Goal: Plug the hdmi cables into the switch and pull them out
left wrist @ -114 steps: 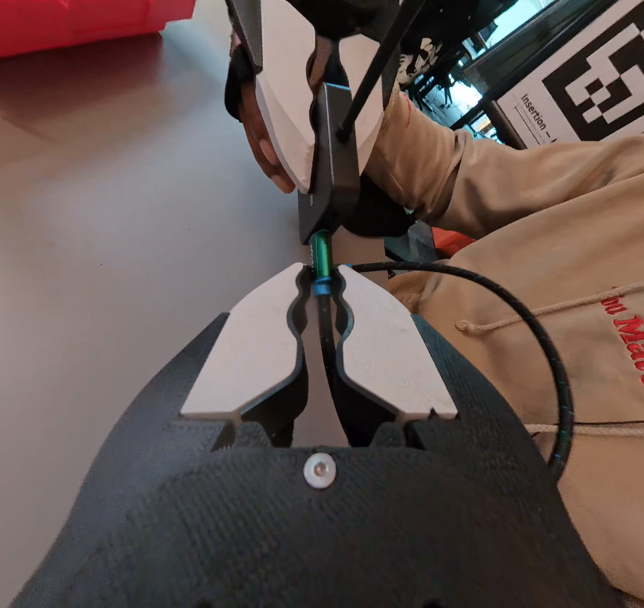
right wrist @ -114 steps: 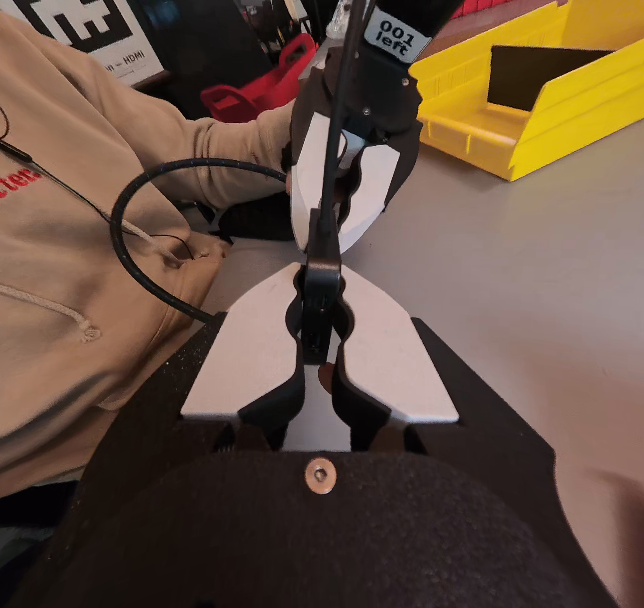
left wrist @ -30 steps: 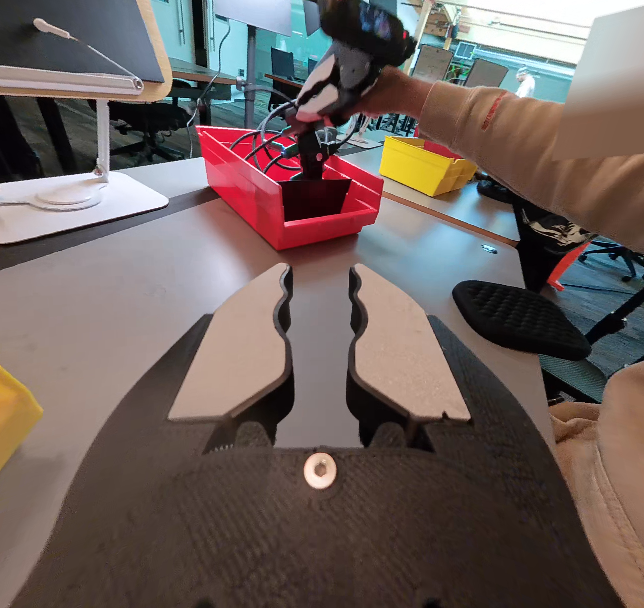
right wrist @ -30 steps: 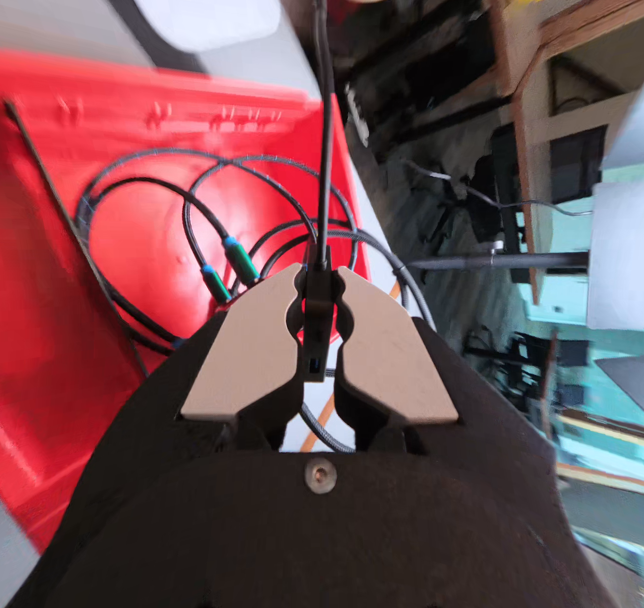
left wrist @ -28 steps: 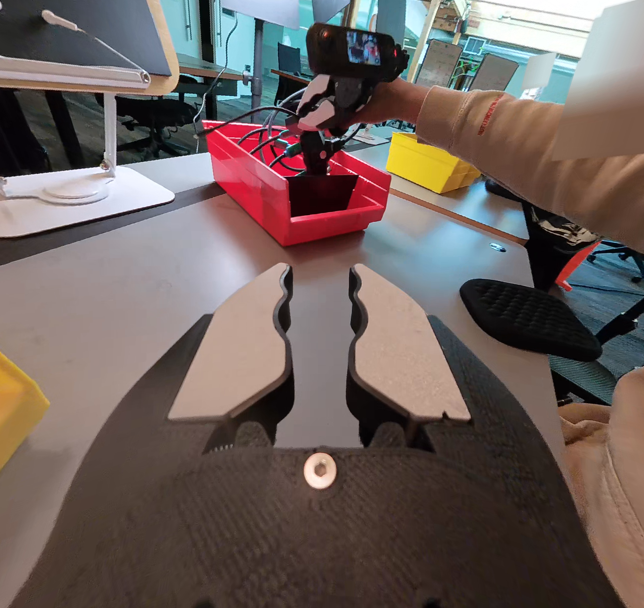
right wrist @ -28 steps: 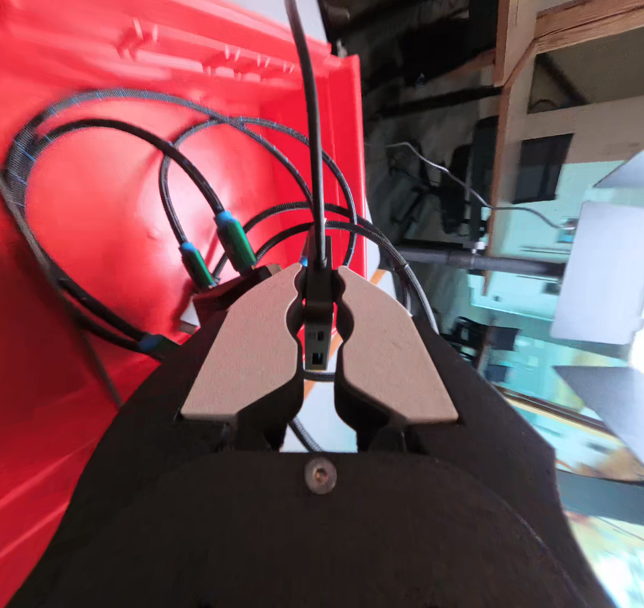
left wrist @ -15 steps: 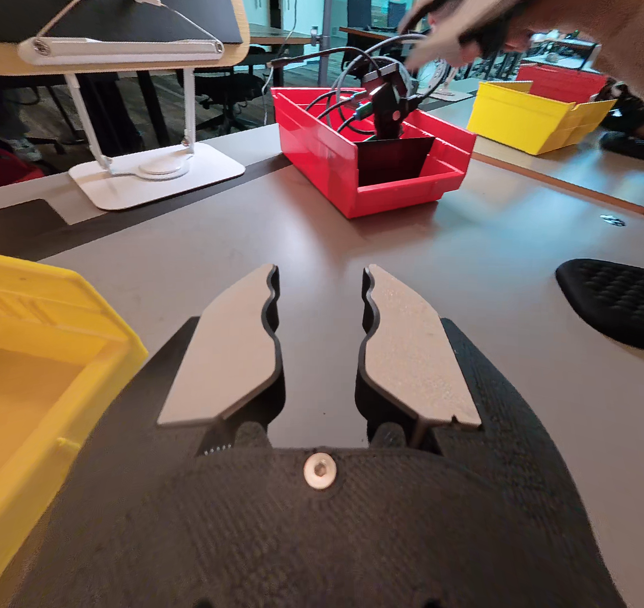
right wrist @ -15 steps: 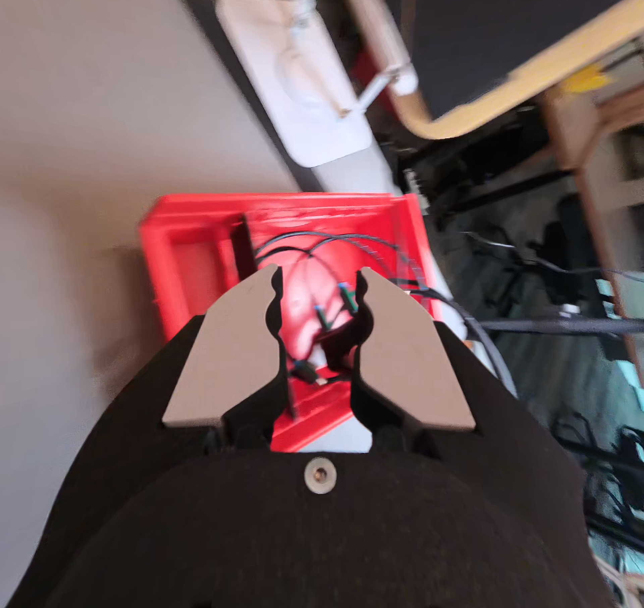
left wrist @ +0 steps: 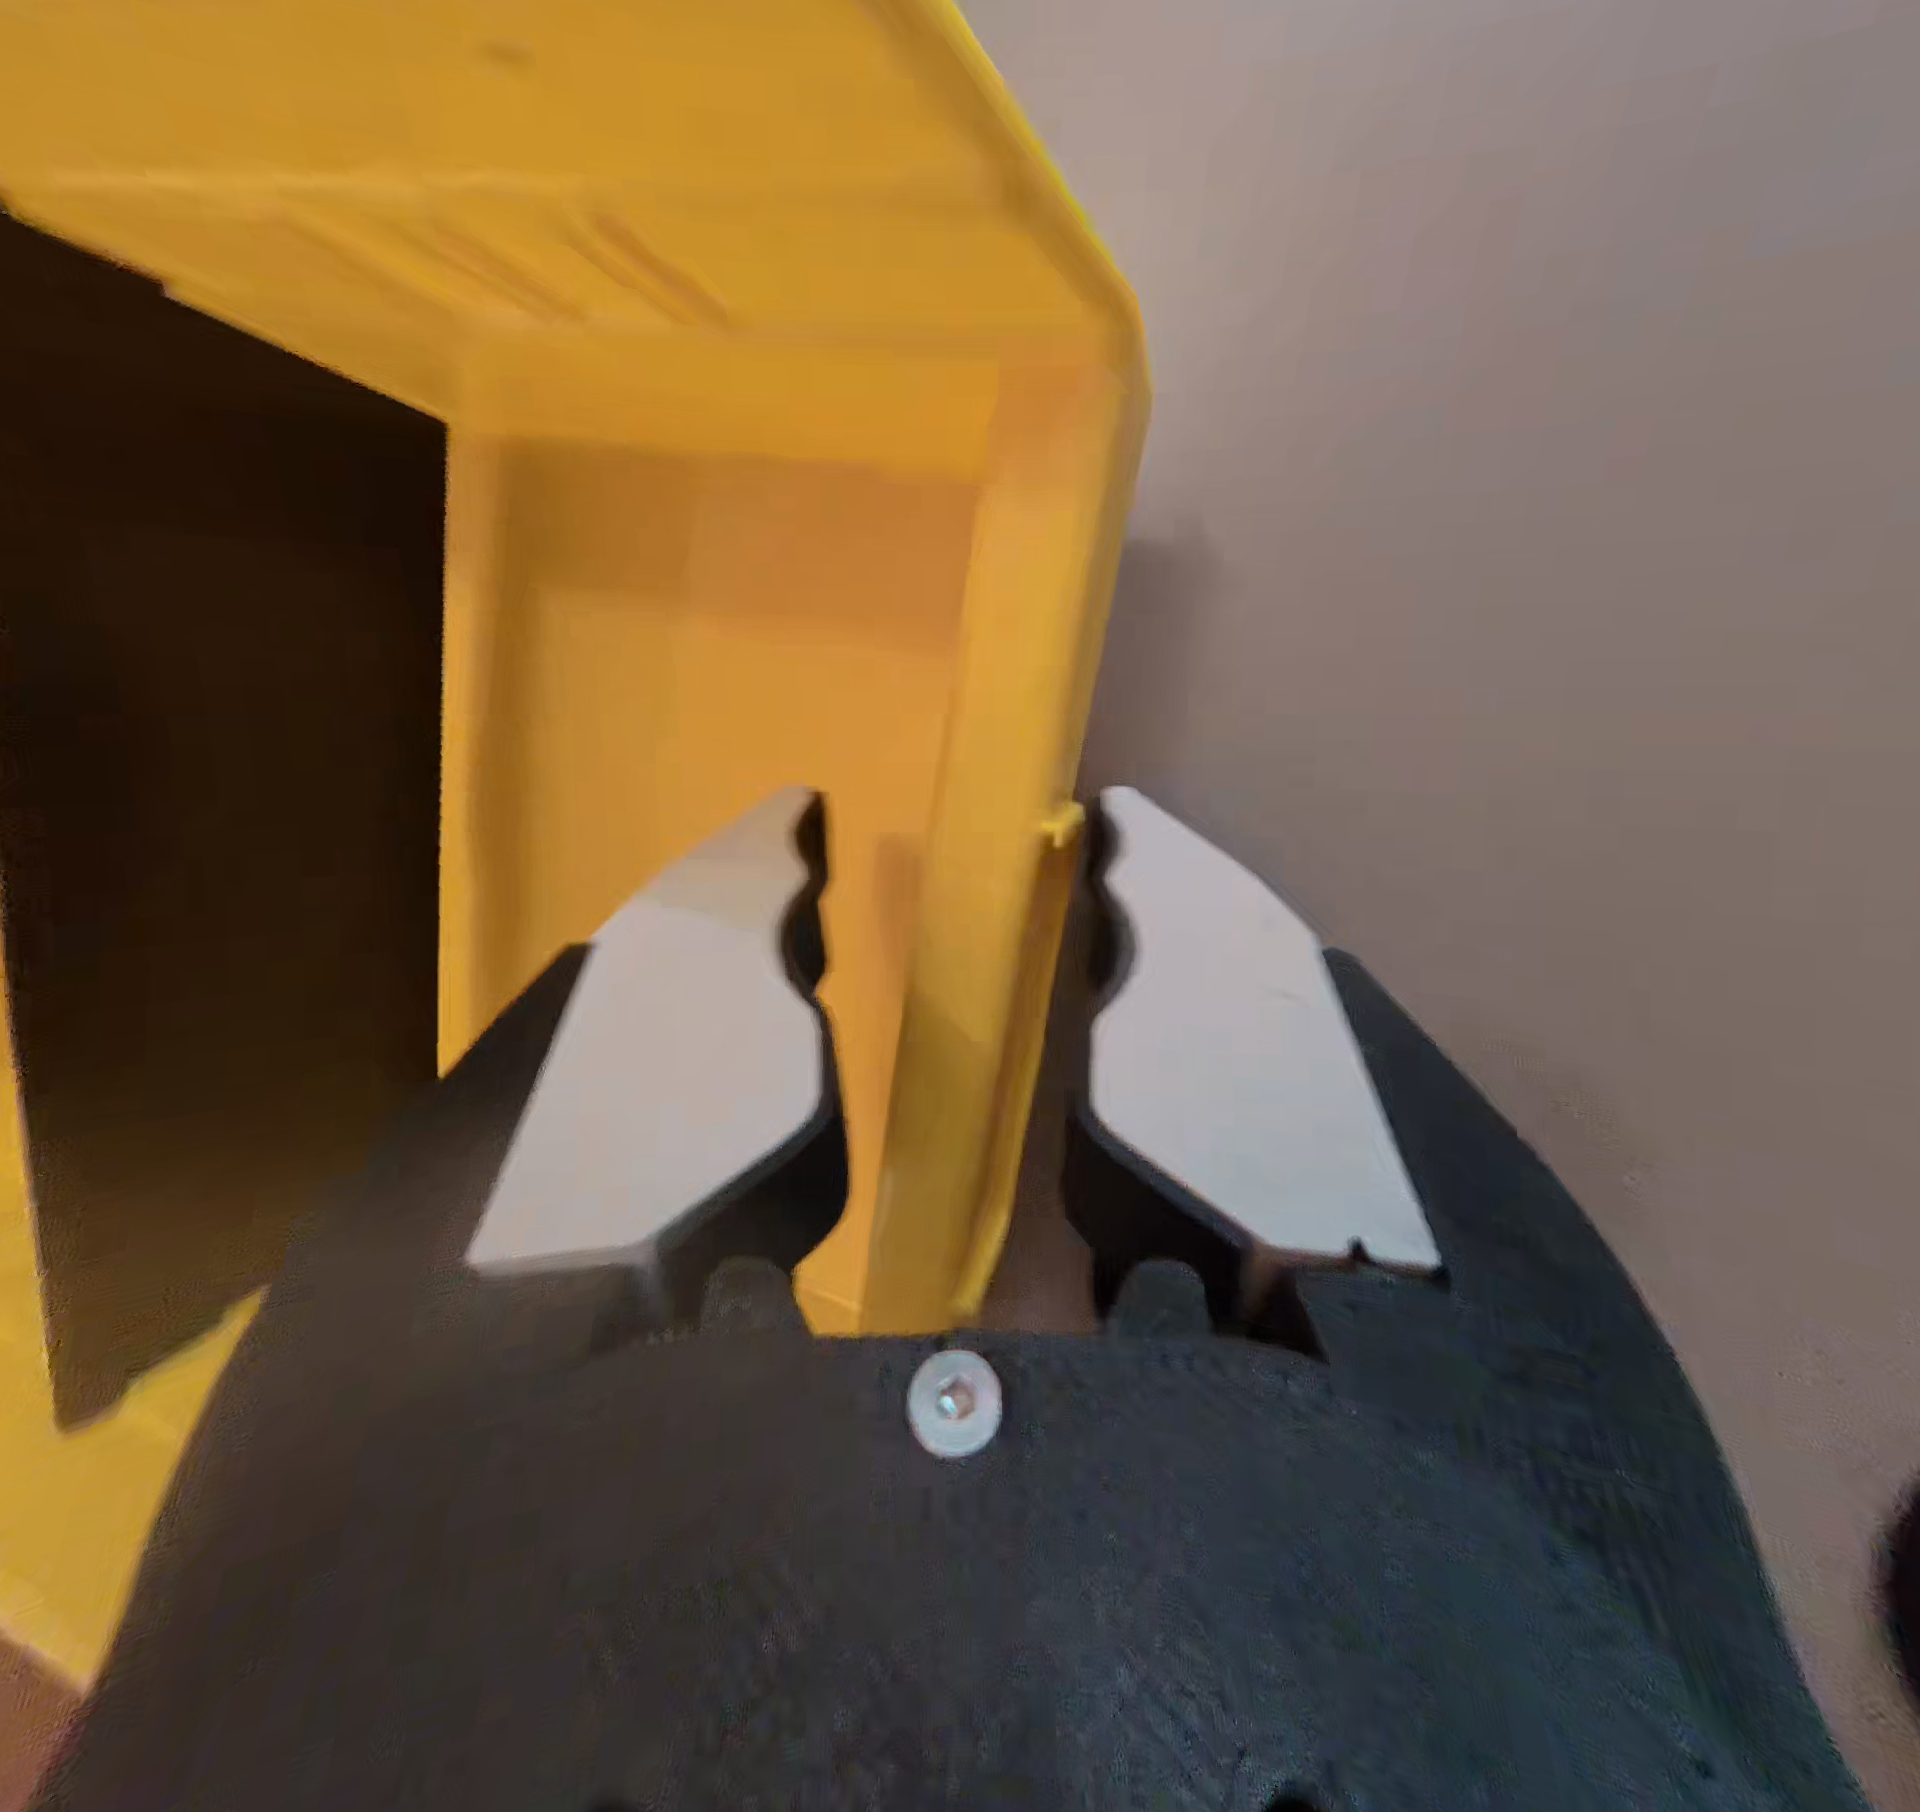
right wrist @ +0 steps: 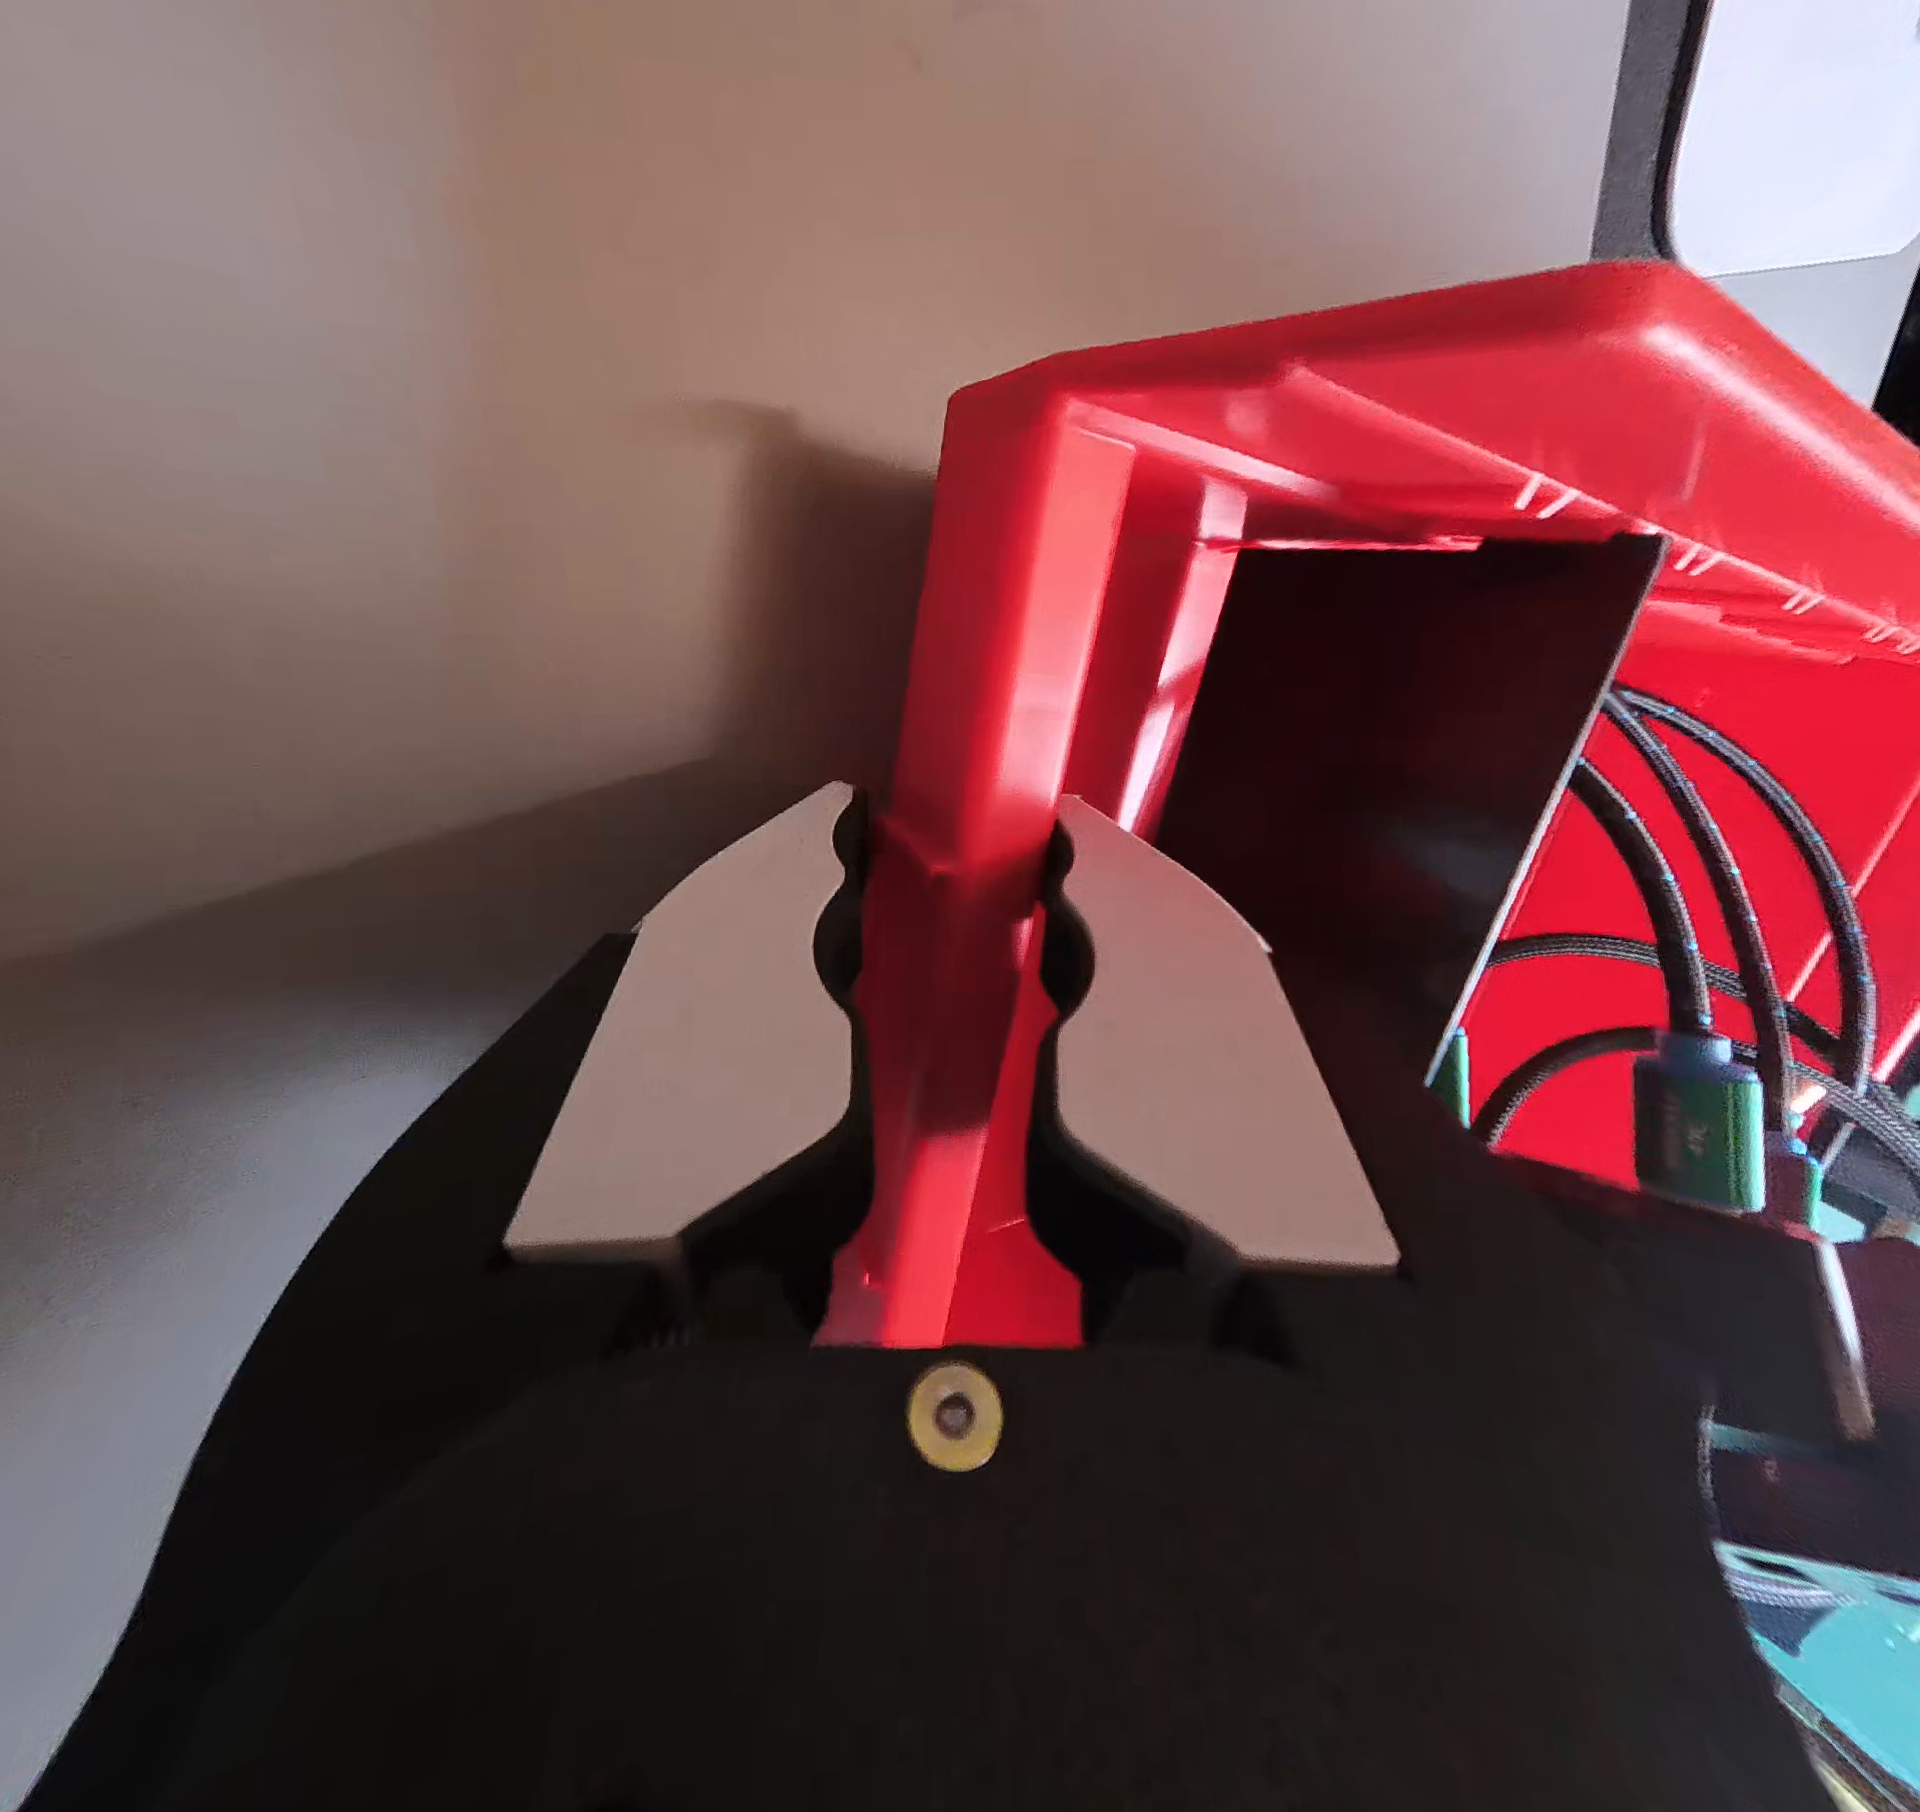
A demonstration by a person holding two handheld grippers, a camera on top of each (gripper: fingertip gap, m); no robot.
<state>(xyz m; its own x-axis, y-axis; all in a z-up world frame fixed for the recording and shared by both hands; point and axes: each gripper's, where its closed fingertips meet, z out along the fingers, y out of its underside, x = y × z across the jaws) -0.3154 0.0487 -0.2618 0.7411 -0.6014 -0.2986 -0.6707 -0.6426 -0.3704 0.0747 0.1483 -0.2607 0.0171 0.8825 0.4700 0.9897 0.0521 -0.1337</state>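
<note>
Several black braided HDMI cables [right wrist: 1683, 858] with green plugs [right wrist: 1704, 1128] lie in a red bin [right wrist: 1455, 412], at the right of the right wrist view. I cannot make out the switch among them. My right gripper [right wrist: 951, 806] is shut on the red bin's front corner wall, which fills the gap between the fingers. My left gripper [left wrist: 956, 806] is open and straddles the side wall of a yellow bin [left wrist: 727, 256]. The wall touches neither finger clearly.
A black divider panel [right wrist: 1403, 754] stands inside the red bin and another [left wrist: 208, 723] inside the yellow bin. Both bins rest on the grey table [left wrist: 1507, 412]. A white stand base [right wrist: 1818, 100] lies beyond the red bin. My hands' fingertips stand some 40 centimetres from each other.
My right gripper let go of the switch in the red bin, then came down and closed on the bin's corner wall. My left gripper swung left and down over the yellow bin's wall.
</note>
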